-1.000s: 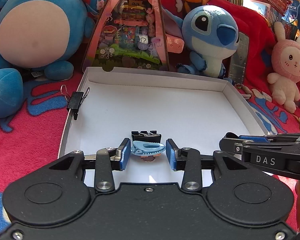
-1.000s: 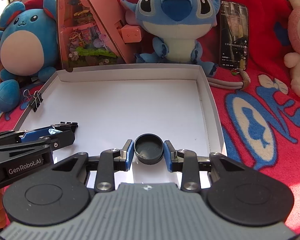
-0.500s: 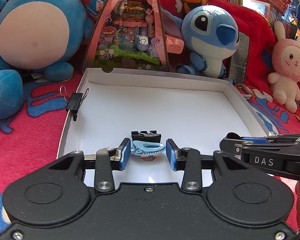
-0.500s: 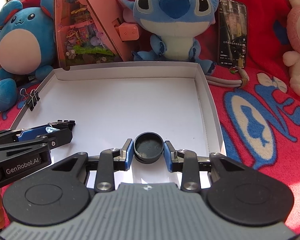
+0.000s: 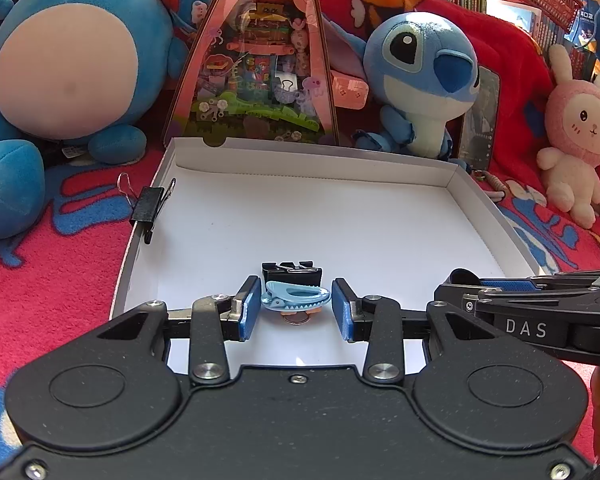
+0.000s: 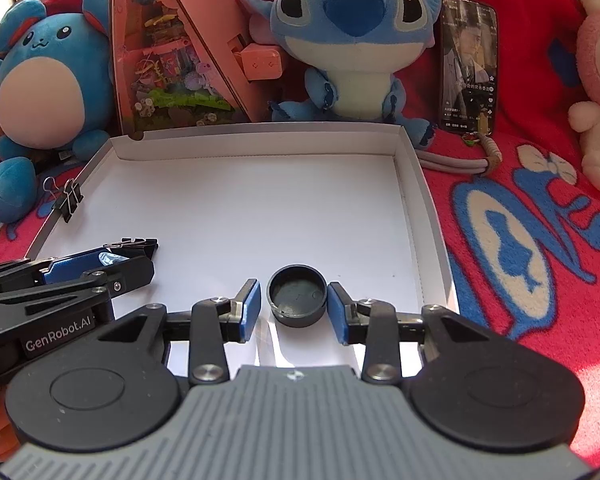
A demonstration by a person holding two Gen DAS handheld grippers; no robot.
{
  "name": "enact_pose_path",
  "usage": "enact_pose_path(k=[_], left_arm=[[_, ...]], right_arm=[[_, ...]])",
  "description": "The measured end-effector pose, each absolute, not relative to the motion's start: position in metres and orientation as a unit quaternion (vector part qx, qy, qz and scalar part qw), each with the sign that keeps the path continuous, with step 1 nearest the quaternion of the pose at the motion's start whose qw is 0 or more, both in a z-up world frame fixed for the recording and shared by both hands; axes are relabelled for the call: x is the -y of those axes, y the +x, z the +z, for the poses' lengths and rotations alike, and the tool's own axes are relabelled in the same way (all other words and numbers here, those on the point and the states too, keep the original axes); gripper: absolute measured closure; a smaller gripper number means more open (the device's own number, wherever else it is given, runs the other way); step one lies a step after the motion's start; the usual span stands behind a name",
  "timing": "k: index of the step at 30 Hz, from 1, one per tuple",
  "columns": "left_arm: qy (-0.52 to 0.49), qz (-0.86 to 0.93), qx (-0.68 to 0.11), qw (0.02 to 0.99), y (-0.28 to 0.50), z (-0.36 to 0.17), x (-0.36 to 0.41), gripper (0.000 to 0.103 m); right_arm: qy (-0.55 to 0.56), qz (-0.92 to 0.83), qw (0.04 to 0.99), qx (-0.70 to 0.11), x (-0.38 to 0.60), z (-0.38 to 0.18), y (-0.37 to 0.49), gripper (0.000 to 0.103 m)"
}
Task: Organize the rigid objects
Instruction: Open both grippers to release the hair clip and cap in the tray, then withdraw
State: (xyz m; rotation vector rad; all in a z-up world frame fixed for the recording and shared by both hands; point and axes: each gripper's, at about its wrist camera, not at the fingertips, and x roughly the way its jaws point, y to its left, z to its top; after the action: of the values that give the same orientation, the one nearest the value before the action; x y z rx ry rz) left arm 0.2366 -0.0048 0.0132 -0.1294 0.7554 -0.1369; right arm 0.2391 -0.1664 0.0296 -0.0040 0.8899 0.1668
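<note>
The right gripper (image 6: 293, 306) is opening; the round black plastic cap (image 6: 297, 300) sits between its pads on the near floor of the shallow white cardboard tray (image 6: 420, 200), a gap on its left. The pads should clear both sides before lifting straight up. The left gripper (image 5: 296, 308), part open, brackets a light-blue plastic clip (image 5: 296, 296).

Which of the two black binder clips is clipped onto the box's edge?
The binder clip on the white box's left wall; the other lies inside on the floor.
</note>
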Motion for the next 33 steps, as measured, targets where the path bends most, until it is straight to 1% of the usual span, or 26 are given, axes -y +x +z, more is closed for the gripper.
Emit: enact_pose_path(k=[2, 4, 5, 6, 16, 25, 26, 27, 29, 30, 31, 32, 33], left_arm=[[-0.06, -0.067, -0.367, 0.926, 0.236, 0.013, 0.006, 0.066], [-0.056, -0.068, -0.365, 0.927, 0.236, 0.013, 0.007, 0.067], [-0.056, -0.067, -0.365, 0.927, 0.237, 0.013, 0.007, 0.066], [-0.056, -0.067, -0.364, 0.927, 0.237, 0.013, 0.007, 0.067], [-0.047, -0.053, -0.356, 0.932, 0.242, 0.012, 0.013, 0.067], [-0.059, -0.048, -0.362, 0.929, 0.243, 0.013, 0.011, 0.066], [-0.06, -0.048, -0.363, 0.929, 0.243, 0.014, 0.011, 0.064], [-0.059, -0.048, -0.364, 0.928, 0.242, 0.015, 0.011, 0.06], [-0.054, -0.049, -0.363, 0.929, 0.239, 0.017, 0.01, 0.058], [-0.053, -0.051, -0.363, 0.929, 0.238, 0.018, 0.01, 0.057], [-0.051, -0.052, -0.363, 0.929, 0.236, 0.02, 0.009, 0.055], [-0.051, -0.054, -0.362, 0.929, 0.234, 0.021, 0.009, 0.051], [-0.05, -0.056, -0.361, 0.93, 0.231, 0.023, 0.008, 0.048]], right_arm=[[-0.001, 0.08, 0.898, -0.433, 0.166, 0.028, 0.24, 0.049], [-0.005, 0.078, 0.9, -0.429, 0.167, 0.027, 0.238, 0.052], [-0.007, 0.077, 0.901, -0.427, 0.166, 0.027, 0.238, 0.061], [-0.007, 0.078, 0.902, -0.425, 0.166, 0.027, 0.237, 0.066], [-0.025, 0.078, 0.907, -0.413, 0.162, 0.024, 0.233, 0.067], [-0.026, 0.079, 0.909, -0.409, 0.162, 0.023, 0.232, 0.066], [-0.027, 0.079, 0.909, -0.408, 0.162, 0.023, 0.232, 0.062], [-0.027, 0.079, 0.909, -0.408, 0.162, 0.023, 0.232, 0.061], [-0.026, 0.078, 0.91, -0.406, 0.162, 0.024, 0.231, 0.06], [-0.026, 0.078, 0.91, -0.405, 0.162, 0.024, 0.23, 0.055], [-0.024, 0.079, 0.911, -0.405, 0.162, 0.025, 0.229, 0.052], [-0.023, 0.08, 0.911, -0.404, 0.162, 0.025, 0.229, 0.049], [-0.021, 0.081, 0.911, -0.403, 0.163, 0.026, 0.228, 0.048]])
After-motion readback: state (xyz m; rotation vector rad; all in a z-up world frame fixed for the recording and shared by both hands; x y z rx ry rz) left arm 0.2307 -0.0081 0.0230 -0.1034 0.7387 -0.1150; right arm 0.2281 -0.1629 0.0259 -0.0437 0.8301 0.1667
